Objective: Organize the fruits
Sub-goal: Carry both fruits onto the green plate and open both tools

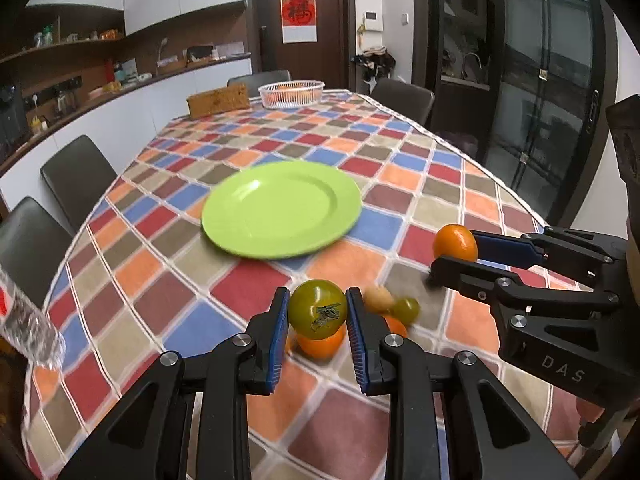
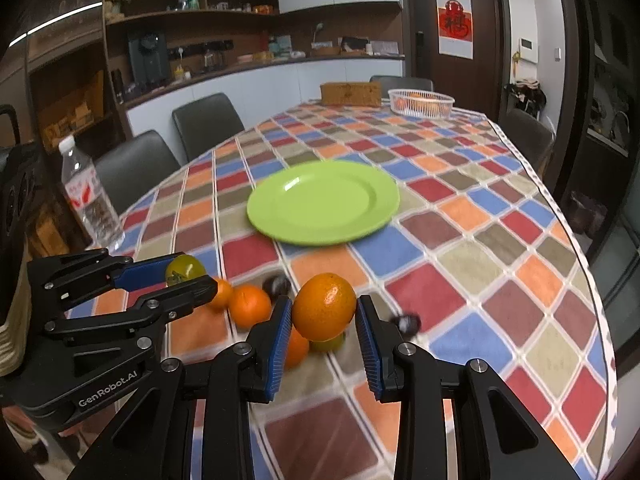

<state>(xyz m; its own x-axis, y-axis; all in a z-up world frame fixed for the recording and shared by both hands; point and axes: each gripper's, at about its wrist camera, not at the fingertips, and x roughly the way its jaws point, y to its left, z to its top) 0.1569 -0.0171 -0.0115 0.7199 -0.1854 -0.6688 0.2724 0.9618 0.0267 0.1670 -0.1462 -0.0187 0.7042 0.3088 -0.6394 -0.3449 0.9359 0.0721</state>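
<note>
My left gripper point(image 1: 318, 314) is shut on a green fruit with a dark sticker point(image 1: 318, 309) and holds it above the checked tablecloth; it also shows in the right wrist view point(image 2: 185, 269). My right gripper point(image 2: 323, 312) is shut on an orange point(image 2: 324, 306), which also shows in the left wrist view point(image 1: 456, 243). A green plate point(image 1: 281, 208) lies empty on the table ahead point(image 2: 323, 202). Loose fruit stays on the cloth below the grippers: oranges point(image 2: 249, 305), a small green fruit point(image 1: 406, 309), a tan one point(image 1: 378, 299) and dark ones point(image 2: 406, 323).
A white basket point(image 1: 291, 93) with orange fruit and a brown box point(image 1: 218, 100) stand at the table's far end. A water bottle point(image 2: 90, 194) stands at the left edge. Dark chairs point(image 1: 76, 178) line the table's sides.
</note>
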